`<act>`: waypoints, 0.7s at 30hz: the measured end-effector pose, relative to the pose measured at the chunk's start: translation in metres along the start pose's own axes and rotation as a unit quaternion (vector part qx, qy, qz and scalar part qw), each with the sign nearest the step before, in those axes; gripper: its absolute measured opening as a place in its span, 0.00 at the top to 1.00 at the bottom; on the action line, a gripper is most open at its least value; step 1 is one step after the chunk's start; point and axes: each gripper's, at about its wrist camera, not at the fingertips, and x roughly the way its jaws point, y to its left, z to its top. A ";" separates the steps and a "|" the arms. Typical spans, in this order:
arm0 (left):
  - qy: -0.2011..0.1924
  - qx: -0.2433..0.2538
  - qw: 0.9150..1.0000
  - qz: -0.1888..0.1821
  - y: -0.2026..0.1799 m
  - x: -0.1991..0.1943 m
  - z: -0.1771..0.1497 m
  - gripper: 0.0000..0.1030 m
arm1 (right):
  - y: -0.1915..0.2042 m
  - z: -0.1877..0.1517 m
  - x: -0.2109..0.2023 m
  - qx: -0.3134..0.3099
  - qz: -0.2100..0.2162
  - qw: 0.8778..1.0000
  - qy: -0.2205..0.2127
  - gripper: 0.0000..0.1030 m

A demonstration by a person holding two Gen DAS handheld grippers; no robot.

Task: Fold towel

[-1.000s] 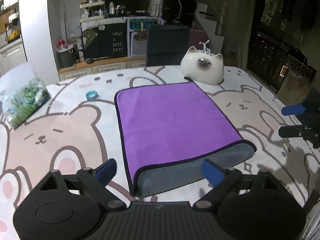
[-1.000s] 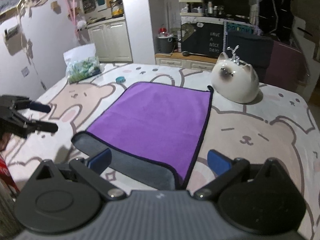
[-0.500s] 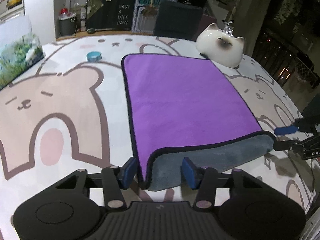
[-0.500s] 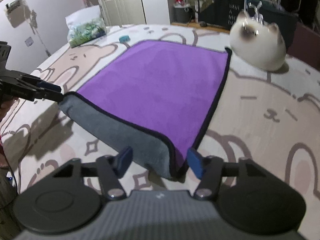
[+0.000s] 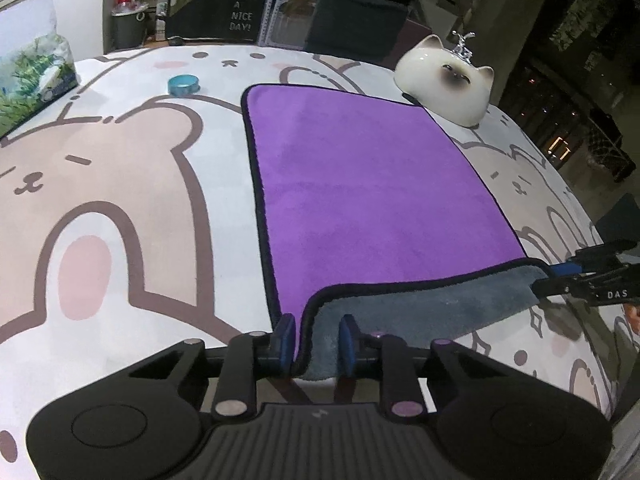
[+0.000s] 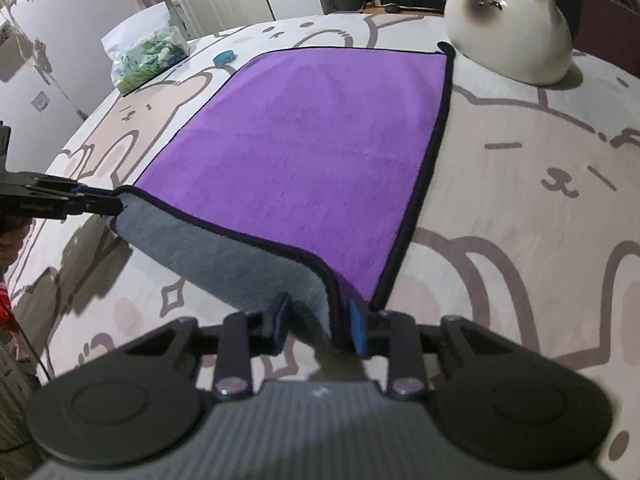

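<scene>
Here, left gripper [image 5: 316, 340] and right gripper [image 6: 320, 322], fingers closed on the towel's [image 5: 368, 184] near corners, face its far edge ahead.

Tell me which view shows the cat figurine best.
The right wrist view: the cat figurine is larger there, its face and ears plain, beside the towel's far corner. The left wrist view shows it whole but smaller, further off.
</scene>
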 end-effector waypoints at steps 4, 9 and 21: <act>0.009 0.004 1.000 -0.004 -0.001 0.004 -0.001 0.75 | -0.001 0.000 0.002 0.006 0.003 1.000 0.005 0.68; 0.011 0.011 1.000 0.000 -0.003 0.006 -0.001 0.78 | 0.001 0.001 0.004 0.005 0.002 1.000 0.008 0.81; -0.011 0.036 0.999 0.003 -0.006 -0.007 0.000 0.95 | 0.002 0.002 -0.006 0.006 0.007 1.000 -0.011 0.94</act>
